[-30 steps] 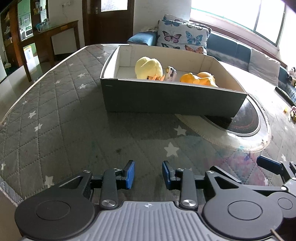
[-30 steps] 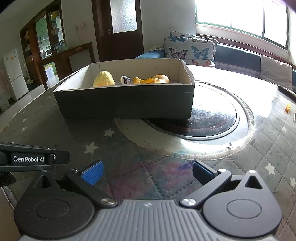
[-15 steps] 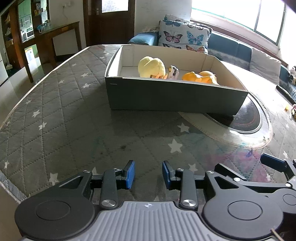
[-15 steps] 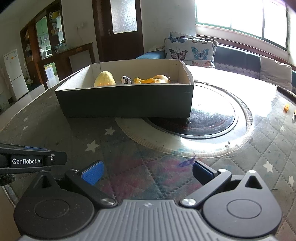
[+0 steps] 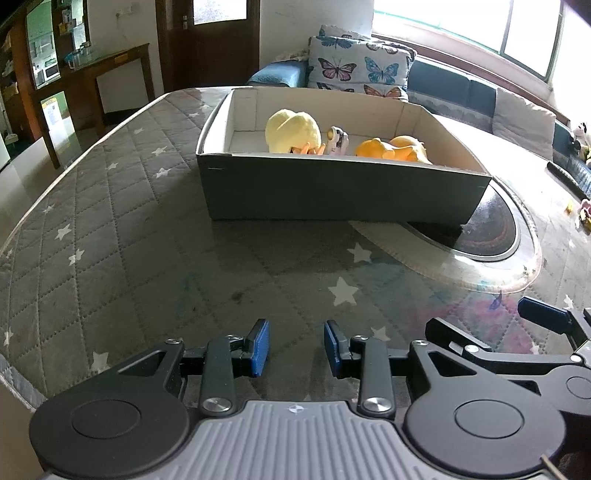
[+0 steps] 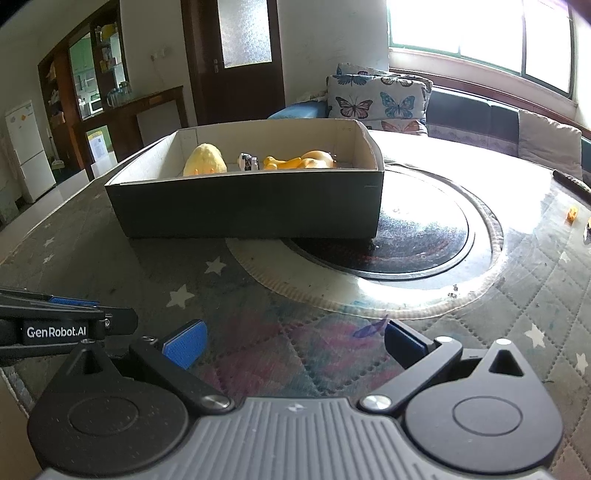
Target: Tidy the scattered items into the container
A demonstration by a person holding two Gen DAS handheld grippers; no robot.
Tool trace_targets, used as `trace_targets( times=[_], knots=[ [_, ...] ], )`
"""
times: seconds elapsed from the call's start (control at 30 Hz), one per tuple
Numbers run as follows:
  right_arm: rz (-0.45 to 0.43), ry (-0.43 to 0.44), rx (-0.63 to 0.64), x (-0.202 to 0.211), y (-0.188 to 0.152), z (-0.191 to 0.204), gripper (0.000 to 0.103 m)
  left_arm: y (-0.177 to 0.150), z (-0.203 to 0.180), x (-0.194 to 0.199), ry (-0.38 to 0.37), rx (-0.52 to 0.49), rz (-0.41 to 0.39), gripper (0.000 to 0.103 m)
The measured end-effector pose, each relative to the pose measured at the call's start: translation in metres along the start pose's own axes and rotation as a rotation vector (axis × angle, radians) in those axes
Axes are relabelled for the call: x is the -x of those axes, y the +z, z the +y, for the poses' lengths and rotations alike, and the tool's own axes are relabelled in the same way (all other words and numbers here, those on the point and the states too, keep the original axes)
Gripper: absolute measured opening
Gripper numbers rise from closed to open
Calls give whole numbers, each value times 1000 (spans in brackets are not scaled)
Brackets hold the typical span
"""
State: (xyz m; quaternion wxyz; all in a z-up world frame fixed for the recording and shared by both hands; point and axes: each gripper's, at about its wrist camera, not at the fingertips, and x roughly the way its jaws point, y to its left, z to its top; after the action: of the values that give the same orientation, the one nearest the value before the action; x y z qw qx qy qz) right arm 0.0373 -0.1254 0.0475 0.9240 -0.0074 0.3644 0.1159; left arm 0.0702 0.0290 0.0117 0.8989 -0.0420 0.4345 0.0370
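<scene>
Toys (image 5: 293, 132) inside grey box (image 5: 332, 192)

1. Daylight is pouring through the window (image 6: 480, 33) far ahead, blowing it out.
2. Glare is washing over the table (image 6: 424, 158) ahead-right.
3. Fisheye distortion is bending the edges.

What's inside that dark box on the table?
In the box: a pale yellow plush toy, a small white figure and an orange toy. The near wall hides their lower parts and most of the box floor, so anything small lying there cannot be seen.
</scene>
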Motion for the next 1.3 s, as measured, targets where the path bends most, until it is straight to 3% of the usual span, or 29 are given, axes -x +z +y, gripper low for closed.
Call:
trace_targets(
  times=[1.3],
  knots=[
    [41, 1, 4, -40, 25, 0, 103, 29, 3, -26, 5, -37, 14, 34]
  ],
)
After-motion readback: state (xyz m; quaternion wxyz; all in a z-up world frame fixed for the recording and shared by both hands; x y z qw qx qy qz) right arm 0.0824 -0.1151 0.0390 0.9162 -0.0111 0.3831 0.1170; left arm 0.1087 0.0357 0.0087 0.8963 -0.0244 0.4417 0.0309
